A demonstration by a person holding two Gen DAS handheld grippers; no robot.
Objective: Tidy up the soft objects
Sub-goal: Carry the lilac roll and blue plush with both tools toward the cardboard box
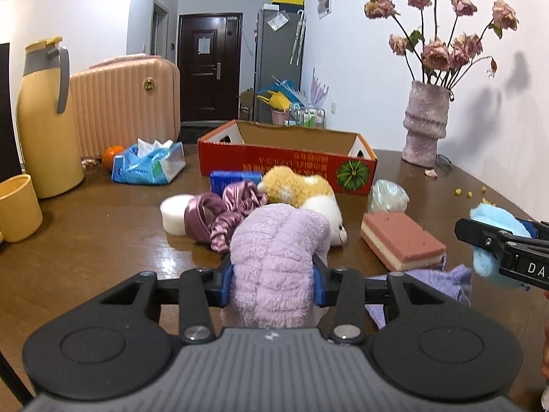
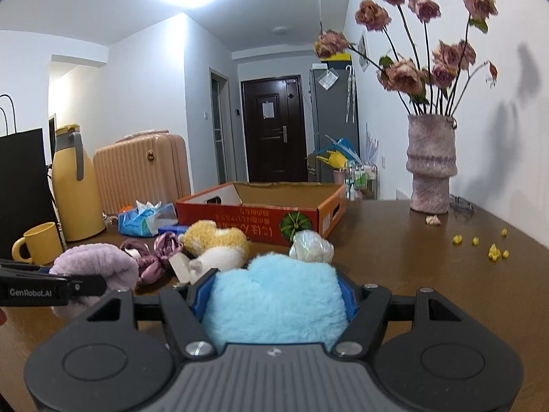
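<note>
- Above the table (image 1: 85,240), 2 grippers each carry a load: the left gripper (image 1: 272,283) is clamped on the purple plush (image 1: 274,257); the right gripper (image 2: 276,304) is clamped on the blue plush (image 2: 274,295).
- Step in hand, judged: transport.
- Next move: carry both over the near wall of the cardboard box (image 1: 284,161), then part the jaws.

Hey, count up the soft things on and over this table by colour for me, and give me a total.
Purple or lilac: 3, the fluffy lilac piece in the left claw, the satin scrunchies, the lavender cloth.
Blue: 1, the fluffy blue piece in the right claw.
Tan and white: 1, the plush toy.
Pink and cream: 1, the sponge.
White: 1, the round white sponge.
Total: 7
</note>
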